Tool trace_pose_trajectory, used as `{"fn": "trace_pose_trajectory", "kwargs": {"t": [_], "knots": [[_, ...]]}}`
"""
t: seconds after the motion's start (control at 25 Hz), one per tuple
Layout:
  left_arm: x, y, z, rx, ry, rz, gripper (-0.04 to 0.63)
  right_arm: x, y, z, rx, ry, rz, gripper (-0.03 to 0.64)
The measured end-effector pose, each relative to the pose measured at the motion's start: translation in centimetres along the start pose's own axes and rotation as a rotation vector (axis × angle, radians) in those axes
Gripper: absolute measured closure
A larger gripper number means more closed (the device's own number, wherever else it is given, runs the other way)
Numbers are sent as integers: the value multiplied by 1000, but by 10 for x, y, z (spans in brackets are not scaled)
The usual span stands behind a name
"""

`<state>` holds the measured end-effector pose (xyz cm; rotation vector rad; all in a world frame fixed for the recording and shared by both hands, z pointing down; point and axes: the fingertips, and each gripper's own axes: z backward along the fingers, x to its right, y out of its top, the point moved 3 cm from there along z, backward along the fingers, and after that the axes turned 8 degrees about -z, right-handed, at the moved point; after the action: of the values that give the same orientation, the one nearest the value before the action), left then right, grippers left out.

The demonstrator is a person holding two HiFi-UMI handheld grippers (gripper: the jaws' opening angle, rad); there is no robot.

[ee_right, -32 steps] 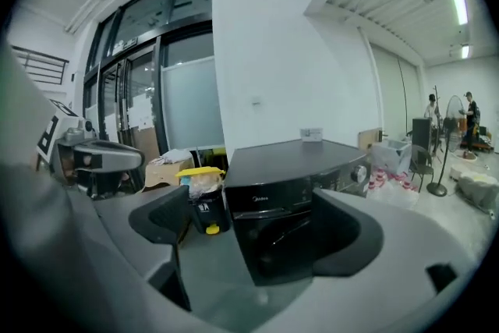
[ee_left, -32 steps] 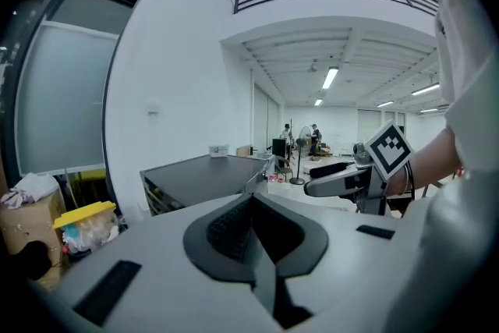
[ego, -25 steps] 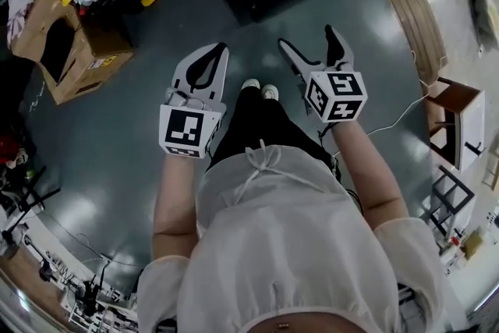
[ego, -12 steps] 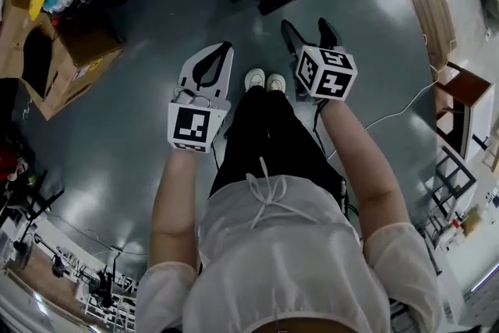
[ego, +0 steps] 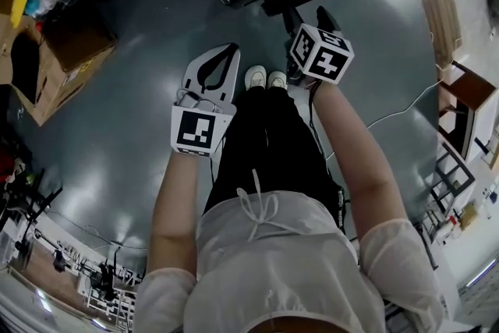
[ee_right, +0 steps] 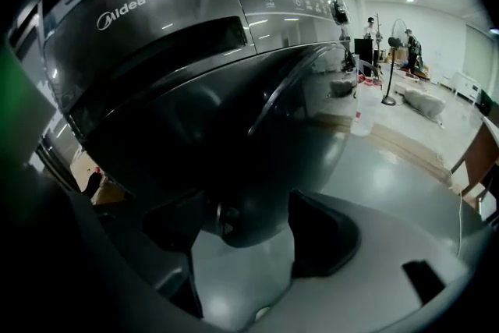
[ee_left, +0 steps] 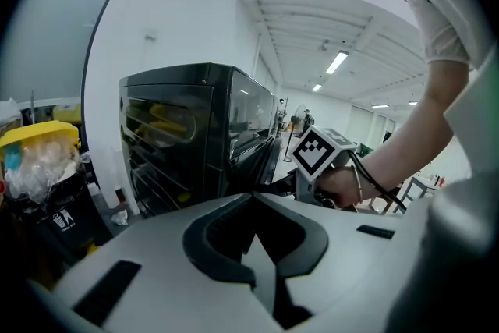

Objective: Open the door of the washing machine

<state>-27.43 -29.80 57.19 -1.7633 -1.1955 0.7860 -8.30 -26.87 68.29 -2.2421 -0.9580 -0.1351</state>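
Glossy grey floor [ego: 117,129], cardboard boxes [ego: 78,51]

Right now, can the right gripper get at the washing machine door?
Probably yes: the right gripper is at the washing machine door, its jaws apart but just closing, with a rounded part of the door between them. Nothing else stands in the way.

Dim, fisheye-warped — glare, dark corners

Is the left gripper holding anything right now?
No, the left gripper has its jaws closed tip to tip in its own view, with nothing between them.
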Motion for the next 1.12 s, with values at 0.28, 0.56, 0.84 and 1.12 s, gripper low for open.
{"fn": "trace_pose_trajectory", "kwargs": {"t": [0.28, 0.56, 0.84, 1.12], "knots": [[-6, -9, -12, -18, -2, -23, 574, -4, -2, -12, -16, -13, -6, 414], [-6, -17, -10, -52, -10, -29, 574, -4, -5, -8, -49, -26, -34, 443], [-2, -26, -14, -52, -33, -53, 574, 5, -14, -1, -43, -21, -72, 460], [18, -24, -28, -30, -77, -54, 574, 36, -30, 25, -64, -34, -109, 488]]}}
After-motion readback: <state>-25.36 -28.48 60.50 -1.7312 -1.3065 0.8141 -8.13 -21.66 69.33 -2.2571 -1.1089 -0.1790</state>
